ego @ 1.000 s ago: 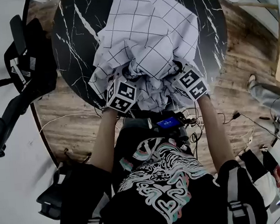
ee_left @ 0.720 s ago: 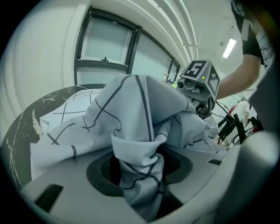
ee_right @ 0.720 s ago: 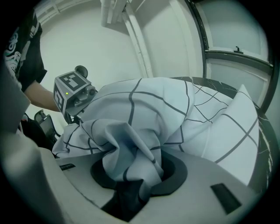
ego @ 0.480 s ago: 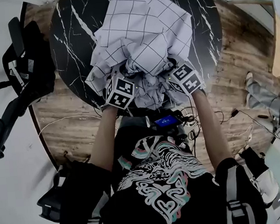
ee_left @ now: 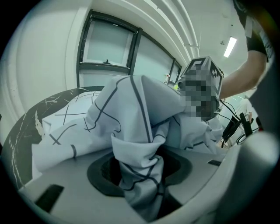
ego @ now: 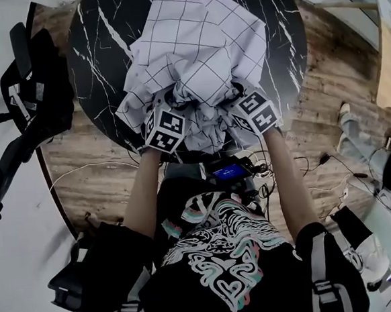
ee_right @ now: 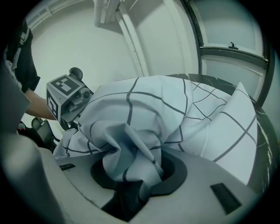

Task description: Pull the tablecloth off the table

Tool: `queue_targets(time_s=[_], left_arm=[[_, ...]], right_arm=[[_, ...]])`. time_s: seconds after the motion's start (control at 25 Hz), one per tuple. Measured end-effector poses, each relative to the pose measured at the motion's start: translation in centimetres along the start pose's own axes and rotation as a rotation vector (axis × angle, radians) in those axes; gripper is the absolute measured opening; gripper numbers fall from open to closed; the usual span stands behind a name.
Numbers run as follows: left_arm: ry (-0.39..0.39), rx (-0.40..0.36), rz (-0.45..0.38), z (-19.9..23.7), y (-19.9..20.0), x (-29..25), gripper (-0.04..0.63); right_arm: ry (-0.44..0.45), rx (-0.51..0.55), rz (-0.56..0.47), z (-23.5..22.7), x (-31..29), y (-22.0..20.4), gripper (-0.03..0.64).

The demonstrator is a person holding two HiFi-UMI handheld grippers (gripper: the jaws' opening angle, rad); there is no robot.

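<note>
Left gripper point(ee_left: 139, 173) is pinched on a bunched fold of the cloth point(ego: 197, 47). Right gripper point(ee_right: 131, 175), just to its right, pinches another fold. The cloth lies heaped across the middle of the round black table point(ego: 96, 55), gathered at the near edge.

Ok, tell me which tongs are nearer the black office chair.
Left. The left tongs grip the tablecloth on the side toward the chair; the right tongs grip it farther away.
</note>
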State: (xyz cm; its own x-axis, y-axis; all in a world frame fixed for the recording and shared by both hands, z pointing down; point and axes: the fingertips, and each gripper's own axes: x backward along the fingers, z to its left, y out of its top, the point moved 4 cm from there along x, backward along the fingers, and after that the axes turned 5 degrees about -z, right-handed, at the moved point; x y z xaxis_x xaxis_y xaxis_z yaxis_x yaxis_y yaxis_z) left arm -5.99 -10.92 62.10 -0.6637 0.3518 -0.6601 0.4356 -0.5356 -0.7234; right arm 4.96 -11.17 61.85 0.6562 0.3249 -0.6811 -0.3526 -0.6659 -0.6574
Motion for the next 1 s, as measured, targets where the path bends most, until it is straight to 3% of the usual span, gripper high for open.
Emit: queue_targets(time_s=[0.48, 1.0], left_arm=[[-0.101, 0.016, -0.072, -0.7, 1.0, 1.1, 0.185], [-0.082, -0.011, -0.124, -1.3, 3.0, 3.1, 0.178]], right_arm=[[0.030, -0.078, -0.088, 1.8, 0.8, 1.1, 0.130], [0.031, -0.084, -0.168, 2.9, 2.6, 3.4, 0.129]])
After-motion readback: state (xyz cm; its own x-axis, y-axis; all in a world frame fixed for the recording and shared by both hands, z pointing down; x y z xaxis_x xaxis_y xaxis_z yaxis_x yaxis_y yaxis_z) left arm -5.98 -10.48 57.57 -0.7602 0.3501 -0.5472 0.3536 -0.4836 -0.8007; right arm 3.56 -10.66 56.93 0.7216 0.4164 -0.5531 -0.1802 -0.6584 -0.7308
